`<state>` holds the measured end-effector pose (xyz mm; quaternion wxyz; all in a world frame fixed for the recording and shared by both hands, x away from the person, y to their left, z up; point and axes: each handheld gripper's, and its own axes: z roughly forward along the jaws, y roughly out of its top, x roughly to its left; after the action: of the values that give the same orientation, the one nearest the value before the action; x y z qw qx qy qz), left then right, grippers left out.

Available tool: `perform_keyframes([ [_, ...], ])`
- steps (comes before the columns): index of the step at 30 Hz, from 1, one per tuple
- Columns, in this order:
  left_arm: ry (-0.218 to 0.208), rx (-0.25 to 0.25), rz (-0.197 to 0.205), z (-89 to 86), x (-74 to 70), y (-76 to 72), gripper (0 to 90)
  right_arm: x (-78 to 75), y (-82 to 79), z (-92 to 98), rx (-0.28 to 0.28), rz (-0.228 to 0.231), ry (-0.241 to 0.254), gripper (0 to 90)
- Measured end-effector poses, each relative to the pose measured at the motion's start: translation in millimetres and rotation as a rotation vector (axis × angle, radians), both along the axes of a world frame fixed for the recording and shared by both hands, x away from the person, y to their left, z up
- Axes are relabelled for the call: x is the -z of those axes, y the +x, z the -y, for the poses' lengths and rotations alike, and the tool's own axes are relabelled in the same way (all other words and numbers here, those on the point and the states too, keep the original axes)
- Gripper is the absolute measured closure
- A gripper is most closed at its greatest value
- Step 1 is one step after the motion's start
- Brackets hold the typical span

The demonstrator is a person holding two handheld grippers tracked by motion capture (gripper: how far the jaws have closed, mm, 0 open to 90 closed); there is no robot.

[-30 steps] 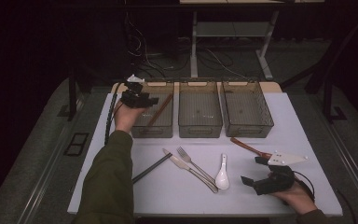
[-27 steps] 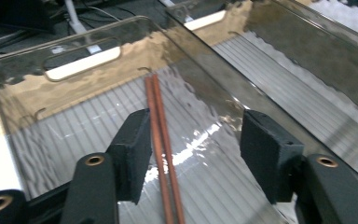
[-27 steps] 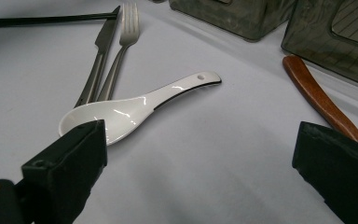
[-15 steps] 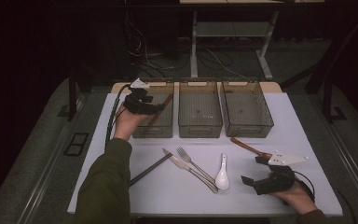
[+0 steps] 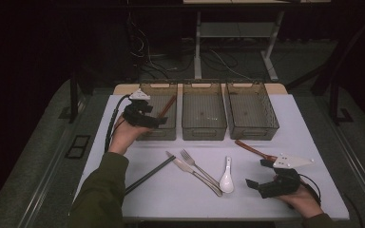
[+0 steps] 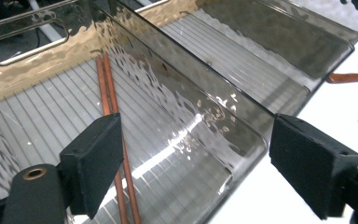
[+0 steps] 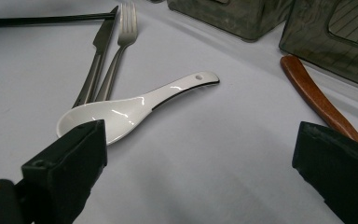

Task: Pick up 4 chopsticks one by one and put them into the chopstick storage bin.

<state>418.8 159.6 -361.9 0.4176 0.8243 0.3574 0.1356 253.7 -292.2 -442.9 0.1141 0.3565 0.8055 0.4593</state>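
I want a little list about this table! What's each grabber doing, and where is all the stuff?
left gripper: open over the left bin, jaws have just been opening, nothing between them
brown chopsticks: lying in the left bin
right gripper: open, low over the white table
white spoon: on the table before the right gripper
fork and knife: left of the spoon
black chopstick: lying on the table, left of the knife

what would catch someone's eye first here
Three clear brown bins line the far edge of the white table. The left gripper, its jaws just opened, hovers over the left bin, where brown chopsticks lie. A white spoon sits before the open right gripper.
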Motion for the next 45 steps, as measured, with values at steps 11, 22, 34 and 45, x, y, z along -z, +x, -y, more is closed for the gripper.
perform_keyframes([
  [11,-0.035,0.017,0.019,0.1,1.7,-25.6,12.5,-0.3,-0.5,0.2,0.001,0.002,0.004,3.0],
  [22,-0.055,0.049,0.003,-2.4,20.8,-57.9,10.8,-0.9,-0.2,0.9,0.002,0.008,0.008,2.9],
  [34,-0.088,0.079,-0.002,-13.3,42.2,-92.9,11.2,1.0,4.0,-4.5,-0.024,0.016,-0.002,2.9],
  [45,-0.075,0.089,0.009,-15.7,56.2,-117.4,12.6,0.9,6.1,-5.2,-0.028,0.013,0.01,2.9],
])
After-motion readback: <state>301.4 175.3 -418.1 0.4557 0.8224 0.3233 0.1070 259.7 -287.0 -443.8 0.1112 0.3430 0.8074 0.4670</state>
